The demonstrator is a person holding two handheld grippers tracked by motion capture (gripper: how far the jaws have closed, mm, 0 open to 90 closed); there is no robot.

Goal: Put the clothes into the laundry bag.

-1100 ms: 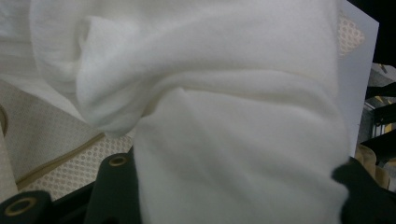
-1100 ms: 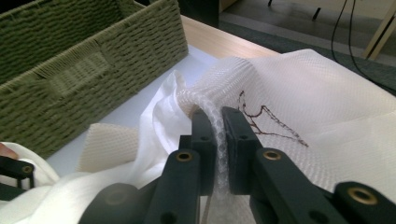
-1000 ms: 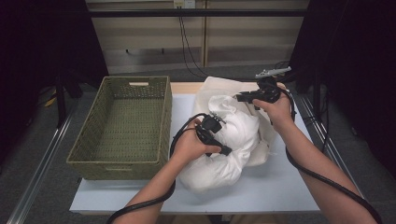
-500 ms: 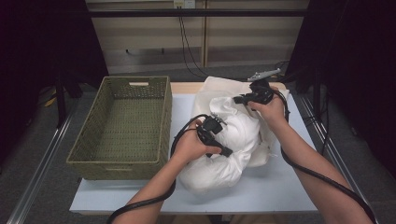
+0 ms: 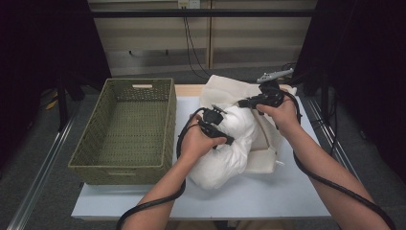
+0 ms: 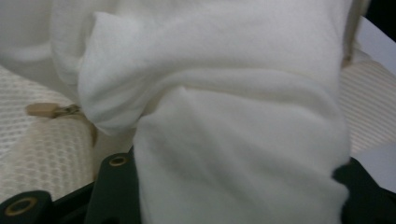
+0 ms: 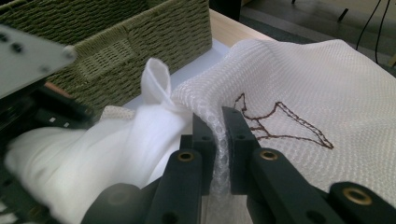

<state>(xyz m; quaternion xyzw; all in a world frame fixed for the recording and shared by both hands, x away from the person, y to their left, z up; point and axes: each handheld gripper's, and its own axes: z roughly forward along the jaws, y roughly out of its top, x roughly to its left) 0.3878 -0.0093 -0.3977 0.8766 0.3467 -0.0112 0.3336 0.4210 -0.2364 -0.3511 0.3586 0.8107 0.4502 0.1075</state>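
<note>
A bundle of white cloth (image 5: 225,153) lies on the table, partly inside a cream mesh bag (image 5: 266,154). My left gripper (image 5: 229,140) is shut on the white cloth (image 6: 233,140), which bulges between its jaws; the mesh bag (image 6: 46,154) and a zip pull (image 6: 42,109) lie beside it. My right gripper (image 5: 242,102) sits at the far side of the bundle. In the right gripper view, my right gripper (image 7: 218,123) is shut on a fold of the mesh bag (image 7: 303,93), which has a brown stitched figure. The white cloth (image 7: 116,140) lies just left of it.
An empty green woven basket (image 5: 119,173) stands on the left part of the table, close beside the bundle; its wall (image 7: 116,51) rises behind the cloth in the right gripper view. Cables trail from both grippers along the forearms. Dark floor and rails surround the pale table (image 5: 268,196).
The right hand has edged slightly down and left at the bag's edge. The left hand and the cloth bundle have stayed put.
</note>
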